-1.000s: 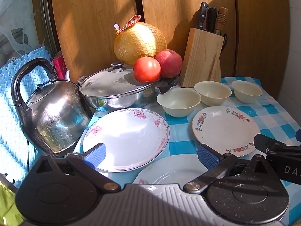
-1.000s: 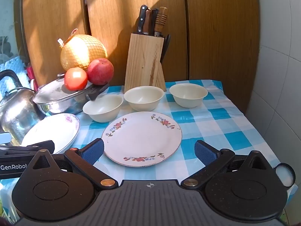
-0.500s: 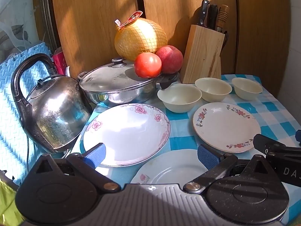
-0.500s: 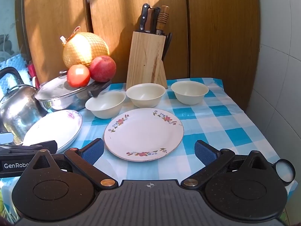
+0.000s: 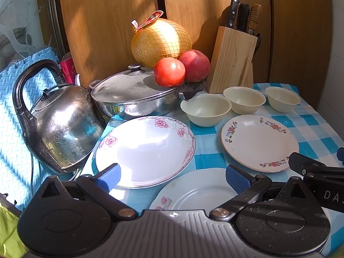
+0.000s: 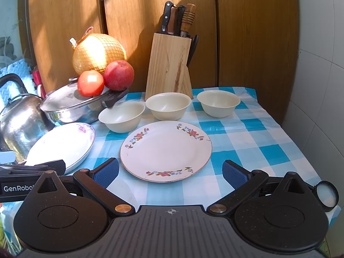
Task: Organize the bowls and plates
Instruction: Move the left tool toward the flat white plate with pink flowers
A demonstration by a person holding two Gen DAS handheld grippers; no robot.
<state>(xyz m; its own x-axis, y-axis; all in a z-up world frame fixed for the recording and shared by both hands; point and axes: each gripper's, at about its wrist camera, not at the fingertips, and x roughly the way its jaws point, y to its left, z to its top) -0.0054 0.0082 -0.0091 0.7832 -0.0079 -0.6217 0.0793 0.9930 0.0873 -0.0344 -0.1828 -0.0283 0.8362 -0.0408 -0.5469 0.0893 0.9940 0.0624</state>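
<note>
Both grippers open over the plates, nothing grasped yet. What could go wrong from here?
1. The tomato and peach sit loose on the pot lid; a knock reaching for the nearest bowl may roll them off.
2. The pink-flowered dish touches the kettle, so lifting it could snag.
3. The left gripper and right gripper, jaws open, work close together and might collide.

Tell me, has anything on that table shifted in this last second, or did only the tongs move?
Only the tongs moved. Both the left tongs and the right tongs drew back and rose a little, so the dishes sit slightly farther off. Both stay open and empty. The flowered plate, the deep plate, the small plate and the three bowls stayed put.
</note>
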